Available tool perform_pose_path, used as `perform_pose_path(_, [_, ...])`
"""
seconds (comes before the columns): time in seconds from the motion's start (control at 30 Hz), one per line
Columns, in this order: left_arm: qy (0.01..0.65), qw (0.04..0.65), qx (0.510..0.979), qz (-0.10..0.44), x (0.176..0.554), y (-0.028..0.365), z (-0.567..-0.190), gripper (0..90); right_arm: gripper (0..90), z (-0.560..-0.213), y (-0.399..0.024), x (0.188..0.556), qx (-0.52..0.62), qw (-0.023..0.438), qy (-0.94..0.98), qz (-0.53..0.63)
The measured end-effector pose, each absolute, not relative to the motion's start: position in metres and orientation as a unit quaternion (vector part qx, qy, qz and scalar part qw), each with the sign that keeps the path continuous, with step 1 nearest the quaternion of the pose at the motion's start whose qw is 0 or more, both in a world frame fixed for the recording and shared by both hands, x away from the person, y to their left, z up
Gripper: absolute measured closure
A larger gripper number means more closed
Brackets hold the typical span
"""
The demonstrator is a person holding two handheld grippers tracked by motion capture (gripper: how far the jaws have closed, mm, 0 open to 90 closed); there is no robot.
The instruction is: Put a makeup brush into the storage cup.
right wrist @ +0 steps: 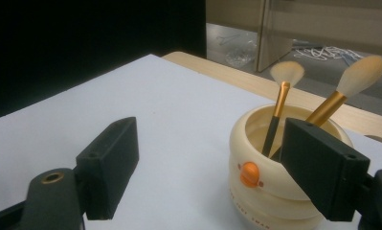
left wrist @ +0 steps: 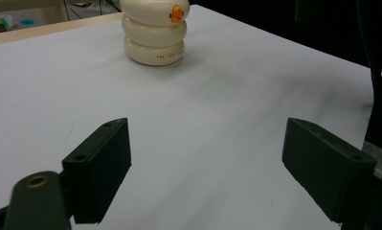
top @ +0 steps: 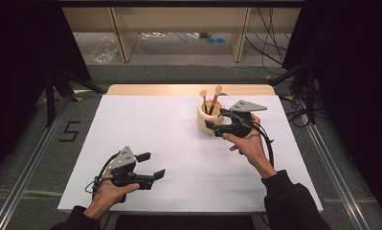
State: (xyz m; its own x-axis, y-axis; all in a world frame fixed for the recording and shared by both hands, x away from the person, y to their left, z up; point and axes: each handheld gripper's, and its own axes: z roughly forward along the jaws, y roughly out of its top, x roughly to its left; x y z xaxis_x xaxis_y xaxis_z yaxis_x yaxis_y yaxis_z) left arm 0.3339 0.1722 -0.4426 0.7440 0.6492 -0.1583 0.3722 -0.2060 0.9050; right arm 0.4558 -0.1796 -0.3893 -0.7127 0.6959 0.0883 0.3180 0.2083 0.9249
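Right tongs released, jaws spread, just beside the cream holder at the desk's far right. Left tongs released too, near front-left, well apart. Holder: three stacked rings, orange knob on front. Inside: two gold-ferruled makeup brushes, bristles up, leaning.

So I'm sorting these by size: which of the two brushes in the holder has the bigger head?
The tilted brush with the longer gold ferrule; the more upright brush beside it in the cream holder has a smaller head.
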Motion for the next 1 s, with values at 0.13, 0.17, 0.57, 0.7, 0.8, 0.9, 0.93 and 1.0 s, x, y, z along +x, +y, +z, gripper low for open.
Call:
perform_pose_path(0.13, [0.334,0.535,0.764,0.131,0.333,0.172,-0.442,16.9,21.6,-0.388,-0.179,0.452,0.333,0.172,0.756,0.537])
perform_pose_path(0.17, [0.334,0.534,0.766,0.132,0.333,0.172,-0.442,16.9,21.5,-0.388,-0.18,0.45,0.332,0.169,0.756,0.539])
perform_pose_path(0.57, [0.331,0.538,0.763,0.134,0.331,0.174,-0.441,16.9,17.1,-0.391,-0.177,0.428,0.318,0.163,0.758,0.546])
perform_pose_path(0.7, [0.329,0.539,0.764,0.134,0.331,0.174,-0.442,16.9,16.4,-0.39,-0.176,0.42,0.314,0.168,0.757,0.548])
perform_pose_path(0.8, [0.333,0.54,0.762,0.134,0.331,0.174,-0.442,16.9,16.4,-0.39,-0.176,0.414,0.314,0.168,0.755,0.55])
perform_pose_path(0.9, [0.331,0.538,0.764,0.134,0.331,0.174,-0.442,16.8,16.1,-0.391,-0.175,0.409,0.311,0.165,0.757,0.551])
perform_pose_path(0.93, [0.329,0.537,0.765,0.135,0.331,0.174,-0.442,16.9,16.3,-0.39,-0.174,0.407,0.312,0.166,0.758,0.549])
perform_pose_path(1.0, [0.33,0.538,0.764,0.135,0.331,0.174,-0.442,16.9,16.3,-0.392,-0.174,0.404,0.309,0.164,0.756,0.552])
